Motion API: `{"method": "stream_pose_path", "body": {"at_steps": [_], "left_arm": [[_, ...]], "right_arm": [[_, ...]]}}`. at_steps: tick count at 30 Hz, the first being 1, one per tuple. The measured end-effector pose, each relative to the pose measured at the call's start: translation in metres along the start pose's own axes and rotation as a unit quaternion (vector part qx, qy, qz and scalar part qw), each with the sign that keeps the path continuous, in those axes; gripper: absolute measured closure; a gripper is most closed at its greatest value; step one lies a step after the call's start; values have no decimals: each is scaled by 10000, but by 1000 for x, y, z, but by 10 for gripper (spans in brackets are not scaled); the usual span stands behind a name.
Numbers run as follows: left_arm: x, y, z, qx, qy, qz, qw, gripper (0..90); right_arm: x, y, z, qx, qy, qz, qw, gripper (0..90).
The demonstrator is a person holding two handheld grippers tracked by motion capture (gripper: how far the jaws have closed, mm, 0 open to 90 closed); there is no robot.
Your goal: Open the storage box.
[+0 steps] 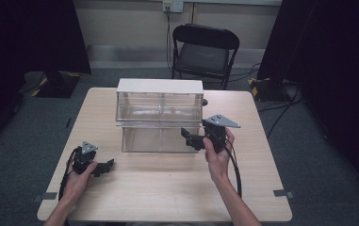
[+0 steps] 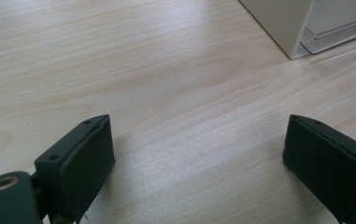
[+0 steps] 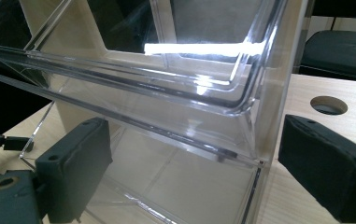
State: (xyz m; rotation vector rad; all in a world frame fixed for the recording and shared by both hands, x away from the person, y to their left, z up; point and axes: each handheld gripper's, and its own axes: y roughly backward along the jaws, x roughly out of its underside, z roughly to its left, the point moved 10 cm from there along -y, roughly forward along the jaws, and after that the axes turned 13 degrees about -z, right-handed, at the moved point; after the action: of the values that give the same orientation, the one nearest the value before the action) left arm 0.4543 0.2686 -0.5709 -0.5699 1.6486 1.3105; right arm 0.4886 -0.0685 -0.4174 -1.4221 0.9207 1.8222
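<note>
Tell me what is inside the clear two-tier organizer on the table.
Nothing shows inside the clear organizer: both tiers look empty, with a divider down the middle of each. Glare on the upper tier and the white top panel hide part of the back. The right gripper hangs open at its right front corner.

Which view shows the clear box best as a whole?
The high view: the whole clear box stands mid-table, both tiers visible. The right gripper view gives a close look at its right front corner; the left gripper view catches one bottom corner.
</note>
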Motion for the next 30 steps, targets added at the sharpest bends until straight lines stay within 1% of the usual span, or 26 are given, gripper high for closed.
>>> {"method": "stream_pose_path", "body": {"at_steps": [16,24,30], "left_arm": [[0,0,0,1,1,0,10000,83],[0,0,0,1,0,1,10000,83],[0,0,0,7,3,2,10000,82]], "right_arm": [[0,0,0,-16,19,4,10000,91],[1,0,0,-26,-27,11,10000,91],[0,0,0,-34,-11,-1,10000,91]]}}
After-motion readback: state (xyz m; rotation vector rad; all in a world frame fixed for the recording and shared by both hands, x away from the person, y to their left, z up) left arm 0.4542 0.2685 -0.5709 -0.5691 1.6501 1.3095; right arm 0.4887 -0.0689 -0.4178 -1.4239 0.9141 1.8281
